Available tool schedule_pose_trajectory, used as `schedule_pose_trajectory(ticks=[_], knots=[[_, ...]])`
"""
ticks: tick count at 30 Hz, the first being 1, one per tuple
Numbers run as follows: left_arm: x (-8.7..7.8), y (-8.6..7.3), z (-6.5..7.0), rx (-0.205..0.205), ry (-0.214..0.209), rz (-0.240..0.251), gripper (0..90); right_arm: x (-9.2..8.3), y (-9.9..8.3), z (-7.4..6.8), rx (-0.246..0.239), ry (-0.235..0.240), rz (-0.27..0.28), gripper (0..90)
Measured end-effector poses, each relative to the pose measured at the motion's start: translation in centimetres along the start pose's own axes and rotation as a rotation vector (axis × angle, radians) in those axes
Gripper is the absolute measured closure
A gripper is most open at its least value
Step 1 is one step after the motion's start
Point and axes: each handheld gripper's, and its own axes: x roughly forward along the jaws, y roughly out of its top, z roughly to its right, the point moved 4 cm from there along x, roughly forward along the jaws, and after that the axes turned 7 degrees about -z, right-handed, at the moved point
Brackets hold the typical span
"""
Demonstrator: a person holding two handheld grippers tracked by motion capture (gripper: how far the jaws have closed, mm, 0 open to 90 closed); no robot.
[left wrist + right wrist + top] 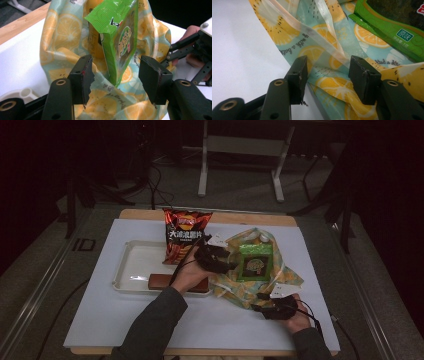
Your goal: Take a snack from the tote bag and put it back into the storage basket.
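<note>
Nearest the table's front edge, the right gripper [262, 309] rests at the lower corner of the lemon-print bag [287, 279], its jaws spread with the bag's hem and a clear handle strip [322, 37] lying between them, nothing pinched. White tabletop [105, 320] runs open to the left of that hand, right out to the near-left corner. Further in, the left gripper [231, 265] sits at the bag's left edge, jaws spread wide either side of one green snack packet [117, 37], which rests in or on the bag; neither jaw touches it. Left of that arm lies one white tray [131, 265], with one brown flat bar [162, 281] at its near rim. At the tray's far right corner stands one red crisp bag [185, 235], upright. Beyond it a strip of bare wooden table edge [145, 214], then floor
</note>
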Motion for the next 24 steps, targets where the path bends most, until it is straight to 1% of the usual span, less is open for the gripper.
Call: schedule_pose_trajectory(ticks=[2, 5, 6, 8, 11, 13, 15, 16, 18, 22, 24], knots=[[0.3, 0.2, -0.1, -0.005, 0.001, -0.002, 43.6, 0.0, 0.0, 0.0, -0.001, -0.001, 0.0, 48.7], [0.6, 0.6, 0.0, -0.013, -0.014, 0.013, 43.2, 0.0, 0.0, 0.0, 0.0, 0.002, -0.001, 48.6], [0.7, 0.7, 0.1, -0.011, -0.021, 0.016, 43.2, 0.0, 0.0, 0.0, 0.0, 0.002, 0.0, 48.6], [0.9, 1.1, 0.3, 0.0, -0.019, 0.012, 43.2, 0.0, 0.0, 0.0, -0.001, 0.0, 0.0, 48.6], [1.2, 1.5, 0.4, -0.003, -0.015, 0.01, 43.2, 0.0, 0.0, 0.0, -0.003, 0.0, 0.0, 48.6], [1.3, 1.9, 0.1, -0.014, -0.014, 0.016, 43.1, 0.0, 0.0, 0.0, -0.003, 0.0, 0.001, 48.5], [1.4, 2.1, 0.0, -0.017, -0.013, 0.02, 43.1, 0.0, 0.0, 0.0, -0.002, 0.0, 0.001, 48.4], [1.5, 2.3, -0.3, -0.03, -0.014, 0.024, 43.1, 0.0, 0.0, 0.0, -0.002, 0.001, 0.001, 48.4], [1.6, 2.5, -0.4, -0.032, -0.012, 0.021, 43.0, 0.0, 0.0, 0.0, -0.003, 0.002, 0.0, 48.4], [1.7, 3.3, -0.8, -0.054, -0.02, 0.036, 42.9, 0.0, 0.0, 0.0, -0.004, 0.0, 0.002, 48.4], [1.7, 3.4, -0.9, -0.055, -0.02, 0.038, 43.1, 0.0, 0.0, 0.0, -0.002, -0.001, 0.002, 48.4]])
